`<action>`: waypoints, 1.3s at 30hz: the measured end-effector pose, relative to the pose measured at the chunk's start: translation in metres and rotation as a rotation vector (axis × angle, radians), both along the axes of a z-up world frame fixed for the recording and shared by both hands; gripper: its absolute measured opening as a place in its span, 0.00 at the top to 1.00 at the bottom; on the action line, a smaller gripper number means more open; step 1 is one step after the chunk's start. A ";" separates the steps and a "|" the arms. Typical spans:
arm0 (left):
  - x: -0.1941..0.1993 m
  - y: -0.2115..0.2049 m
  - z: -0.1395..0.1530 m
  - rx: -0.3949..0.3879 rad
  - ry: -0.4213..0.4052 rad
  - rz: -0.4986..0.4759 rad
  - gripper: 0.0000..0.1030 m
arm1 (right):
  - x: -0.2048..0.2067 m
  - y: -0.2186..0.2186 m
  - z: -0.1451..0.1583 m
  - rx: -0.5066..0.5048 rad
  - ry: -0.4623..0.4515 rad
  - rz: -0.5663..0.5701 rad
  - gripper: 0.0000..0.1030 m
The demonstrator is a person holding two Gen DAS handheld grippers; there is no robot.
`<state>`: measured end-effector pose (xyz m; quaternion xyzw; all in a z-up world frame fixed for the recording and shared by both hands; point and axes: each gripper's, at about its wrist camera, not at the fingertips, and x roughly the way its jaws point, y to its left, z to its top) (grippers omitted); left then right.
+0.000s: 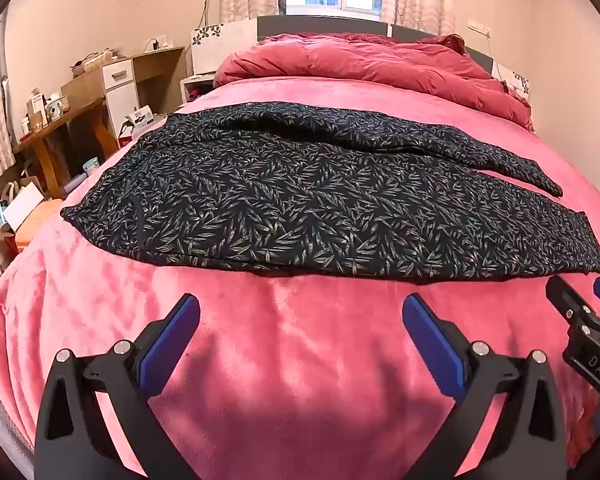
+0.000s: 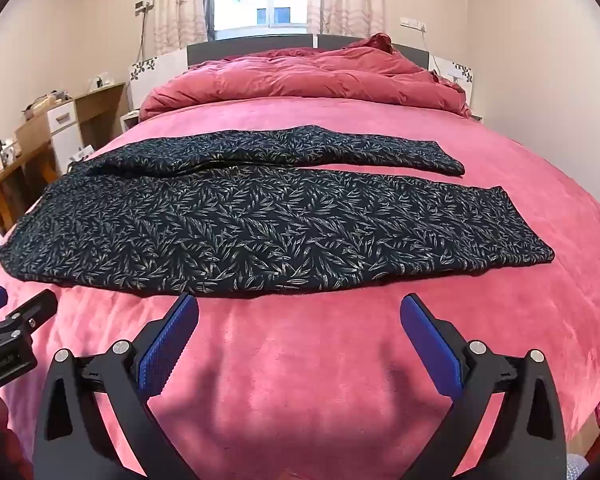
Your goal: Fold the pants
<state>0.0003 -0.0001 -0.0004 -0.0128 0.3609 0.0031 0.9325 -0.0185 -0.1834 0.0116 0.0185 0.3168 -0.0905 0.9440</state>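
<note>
While both tools hover over the near edge of the bed, nothing is gripped.
Left gripper [image 1: 300, 312]: released, its blue pads [image 1: 168, 340] spread wide over bare blanket, just short of the pants' near hem; its black tip also shows at the left edge of the right wrist view.
Right gripper [image 2: 300, 312]: released too, blue pads [image 2: 430, 344] wide apart, holding nothing, near the pants' near edge but not touching; it sits just right of the left one.
Blanket [image 2: 320, 360]: pink plush, covering the bed from the near edge back to the duvet.
Pants [image 2: 260, 228]: dark fabric with a pale leaf print, lying flat across the blanket, waist toward the left, legs running right.
Near leg [image 2: 440, 232]: broad and flat, its cuff at the right.
Far leg [image 2: 340, 150]: lies beside the near one, slightly apart at the cuffs, with some rumpling near the waist.
Duvet [image 2: 300, 76]: red, bunched at the far end against the headboard.
Desk [image 1: 72, 116]: wooden, cluttered, at the far left.
Window [image 2: 260, 4]: bright, curtained, on the far wall.
</note>
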 end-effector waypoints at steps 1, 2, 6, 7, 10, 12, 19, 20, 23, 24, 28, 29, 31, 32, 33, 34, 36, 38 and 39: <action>0.000 0.000 0.000 0.002 0.000 -0.002 0.02 | 0.000 0.000 0.000 0.000 -0.002 0.000 0.03; 0.000 0.001 0.000 0.003 0.000 -0.005 0.02 | 0.000 0.000 0.000 0.001 -0.003 0.001 0.03; -0.004 0.003 -0.001 0.013 -0.009 -0.017 0.02 | 0.000 -0.001 0.001 0.003 -0.006 0.005 0.03; -0.004 0.004 -0.001 0.015 -0.008 -0.019 0.02 | 0.000 -0.001 0.001 0.001 -0.008 0.004 0.03; -0.001 -0.003 -0.002 0.025 -0.006 -0.011 0.02 | -0.002 -0.007 0.000 0.007 0.005 0.006 0.03; -0.005 -0.009 0.000 0.029 -0.008 -0.010 0.02 | -0.001 -0.007 0.000 0.008 0.006 0.007 0.03; -0.003 -0.008 -0.002 0.017 0.003 -0.008 0.02 | -0.001 -0.001 0.001 0.006 -0.003 0.002 0.03; -0.002 -0.007 -0.002 0.017 0.004 -0.008 0.02 | -0.001 -0.001 0.001 0.006 -0.004 0.002 0.03; -0.002 -0.007 -0.001 0.016 0.003 -0.009 0.02 | -0.001 -0.001 0.001 0.007 -0.003 0.002 0.03; -0.002 -0.007 -0.001 0.017 0.003 -0.008 0.02 | -0.001 -0.001 0.000 0.006 -0.004 0.002 0.03; -0.002 -0.006 -0.001 0.016 0.003 -0.008 0.02 | -0.002 0.001 0.001 0.007 -0.007 0.002 0.03; -0.002 -0.006 -0.002 0.016 0.003 -0.008 0.02 | -0.002 0.001 0.001 0.007 -0.007 0.002 0.03; -0.002 -0.006 -0.002 0.014 0.006 -0.010 0.02 | -0.003 0.001 0.001 0.010 -0.006 0.001 0.03; -0.002 -0.005 -0.002 0.013 0.005 -0.009 0.02 | -0.002 0.000 0.001 0.011 -0.006 0.002 0.03; -0.002 -0.005 -0.002 0.013 0.004 -0.009 0.02 | -0.002 0.000 0.001 0.012 -0.007 0.003 0.03; -0.002 -0.006 -0.002 0.015 0.005 -0.009 0.02 | -0.002 -0.001 0.001 0.012 -0.006 0.003 0.03; -0.003 -0.006 -0.002 0.014 0.005 -0.010 0.02 | -0.002 -0.001 0.001 0.014 -0.006 0.004 0.03; -0.002 -0.006 -0.002 0.016 0.004 -0.009 0.02 | -0.002 0.000 0.001 0.015 -0.005 0.004 0.03; -0.002 -0.006 -0.002 0.017 0.005 -0.009 0.02 | -0.002 -0.001 0.001 0.015 -0.005 0.004 0.03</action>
